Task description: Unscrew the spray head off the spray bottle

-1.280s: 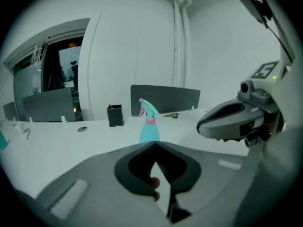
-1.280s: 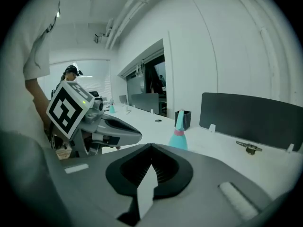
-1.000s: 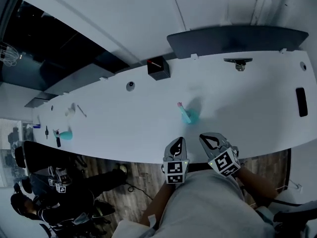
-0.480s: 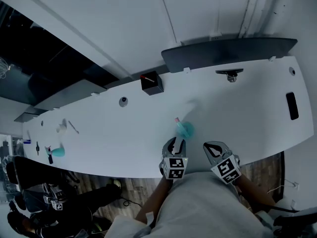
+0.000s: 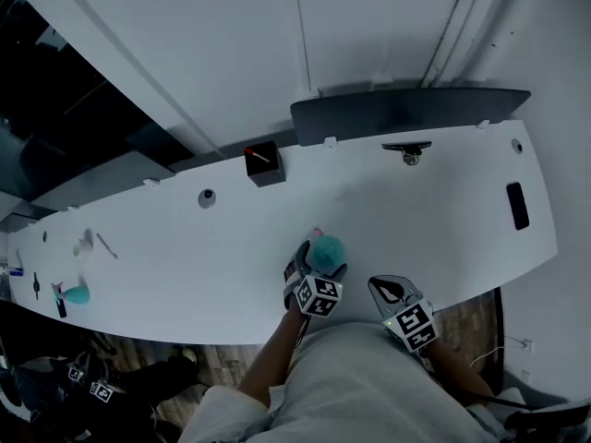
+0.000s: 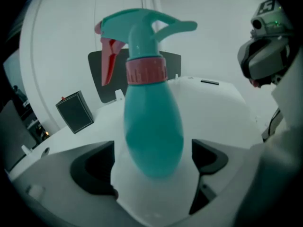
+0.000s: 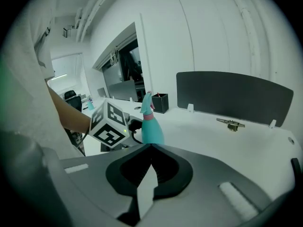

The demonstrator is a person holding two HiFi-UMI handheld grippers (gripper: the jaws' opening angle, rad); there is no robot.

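The white surface (image 5: 166, 275) runs wide under a dark panel (image 5: 406, 113). The bottle (image 6: 154, 126) stands upright on it near the front edge, right in front of the person. The left gripper (image 6: 152, 167) has just been opening its jaws and straddles the bottle's lower body. A gap shows on each side, so nothing is clamped yet. The right gripper (image 7: 150, 148) hangs just beside it, jaws together and empty, pointing at the bottle. The spray head (image 6: 142, 30) and its pink collar (image 6: 146, 71) are not yet off.

As I judge it, the body is rounded and smooth, so a grip taken low or off-centre could squeeze it out or tip it over. With a weak hold, the bottle would likely turn along with the head and the collar would not loosen. The right gripper must open before it reaches in. Catching the trigger (image 6: 109, 60) instead of the collar could slip or fire a spray.
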